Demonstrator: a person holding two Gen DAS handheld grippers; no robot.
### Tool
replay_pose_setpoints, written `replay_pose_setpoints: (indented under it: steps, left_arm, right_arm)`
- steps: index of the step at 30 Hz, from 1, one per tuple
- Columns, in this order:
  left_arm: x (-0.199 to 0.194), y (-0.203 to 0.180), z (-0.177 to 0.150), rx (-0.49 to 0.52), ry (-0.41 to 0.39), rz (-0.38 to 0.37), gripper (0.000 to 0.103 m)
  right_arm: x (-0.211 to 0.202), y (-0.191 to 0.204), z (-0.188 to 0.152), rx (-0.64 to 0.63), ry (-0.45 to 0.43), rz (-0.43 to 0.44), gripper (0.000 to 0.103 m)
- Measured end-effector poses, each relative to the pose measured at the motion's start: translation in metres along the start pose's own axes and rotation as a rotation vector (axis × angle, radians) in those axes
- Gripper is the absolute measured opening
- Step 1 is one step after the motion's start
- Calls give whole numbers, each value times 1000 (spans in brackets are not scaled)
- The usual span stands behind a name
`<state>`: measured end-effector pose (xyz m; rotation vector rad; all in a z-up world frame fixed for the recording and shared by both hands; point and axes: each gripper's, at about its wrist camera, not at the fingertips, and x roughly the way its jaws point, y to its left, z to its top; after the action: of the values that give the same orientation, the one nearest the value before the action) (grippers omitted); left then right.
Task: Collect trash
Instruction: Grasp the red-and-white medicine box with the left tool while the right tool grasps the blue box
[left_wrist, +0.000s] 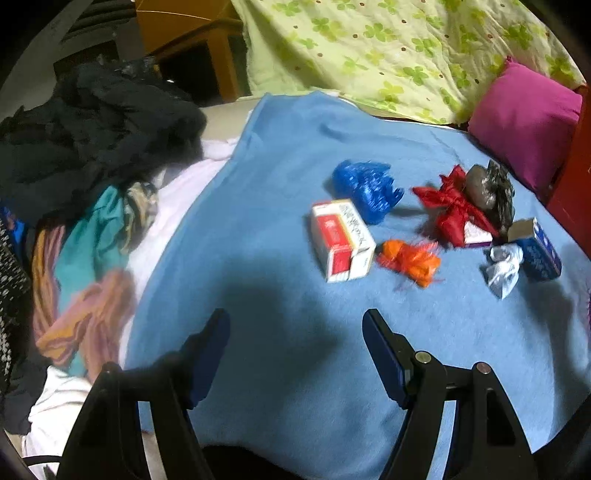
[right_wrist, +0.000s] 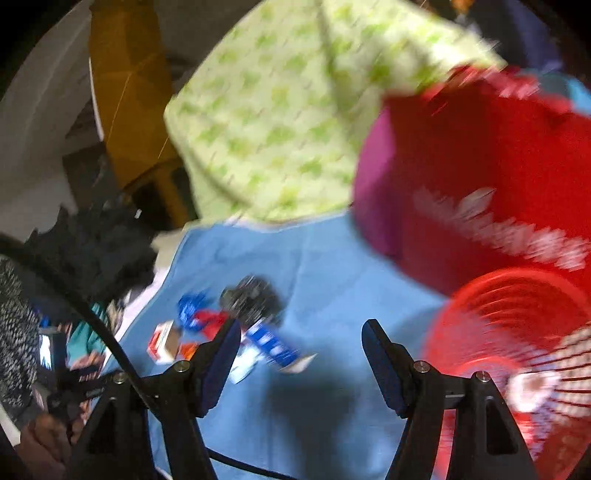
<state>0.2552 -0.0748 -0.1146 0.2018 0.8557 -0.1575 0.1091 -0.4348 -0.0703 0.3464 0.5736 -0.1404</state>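
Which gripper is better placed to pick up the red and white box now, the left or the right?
Left. The left gripper is open and faces the red and white box on the blue blanket. The right gripper, also open, points nearer the red basket.

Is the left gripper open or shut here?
Open: the left gripper shows a wide gap between its fingers, nothing held, only blue blanket beyond.
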Motion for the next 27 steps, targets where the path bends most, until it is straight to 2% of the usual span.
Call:
replay_pose_setpoints:
  steps: [4,7,14,19,21,23,24,25,27]
  left_arm:
    - [23,-13,22,18,19,-31,74]
    - [43,-18,36,5,52,-63,74]
    - [77,-26,56,-39,104,-107,74]
    - [101,-24,62,-84,161,-107,74]
    - [113,-23,63,-99,190,-97,74]
    - [124,-23,63,-120,216,-100,74]
    - [127,-23,62,-129,223,-110,68]
    - [130,-23,61,-134,229,-123,50]
    - [133,-24,60,-134,239,-124,48]
  right_arm:
    - [75,-5,-13,8,116,-4,72]
    - [110,1,-21,-16,168,16,72]
    - [142,16,-16,-112,223,29,72]
    - [164,27,-13,-166,263,45,71]
    - [176,31,-16,-181,295,35,62]
    - [177,35,-18,-202,291,22,61]
    - [175,36,-18,-209,284,16,60]
    - [173,35,-17,-203,281,23,58]
    - [167,31,-15,-176,273,38,53]
